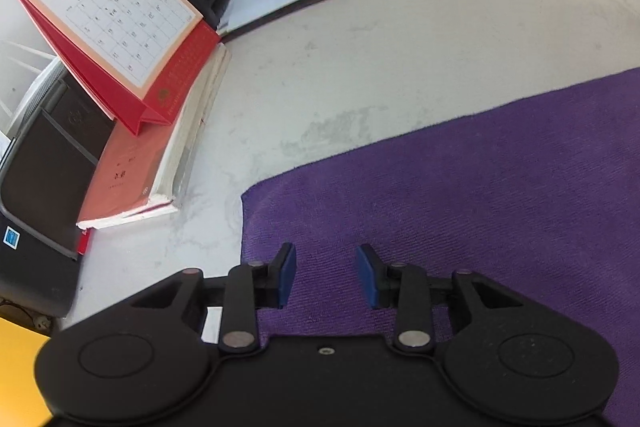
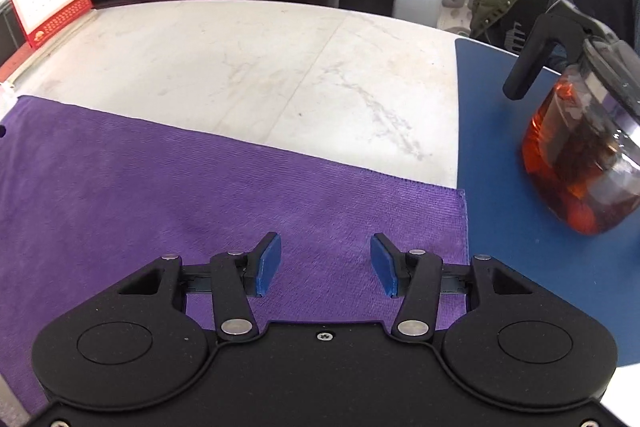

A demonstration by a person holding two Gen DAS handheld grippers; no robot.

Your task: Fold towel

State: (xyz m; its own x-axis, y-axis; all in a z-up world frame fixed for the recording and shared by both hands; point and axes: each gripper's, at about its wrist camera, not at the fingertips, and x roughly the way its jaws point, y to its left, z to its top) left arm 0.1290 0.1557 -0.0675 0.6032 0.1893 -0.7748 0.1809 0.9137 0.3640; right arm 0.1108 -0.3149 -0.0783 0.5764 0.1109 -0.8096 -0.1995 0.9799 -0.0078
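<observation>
Beneath each spread tool, left (image 1: 326,275) and right (image 2: 325,263), lies the flat purple towel (image 2: 160,187).

A large "12" atop the red desk calendar (image 1: 116,15); other print unreadable.

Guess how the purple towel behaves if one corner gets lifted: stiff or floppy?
Probably floppy: the purple towel lies flat and hugs the table, so a lifted corner should drape. Its ribbed, fuzzy weave likely grips the blue pads rather than slipping. It looks thin, so likely light.
</observation>
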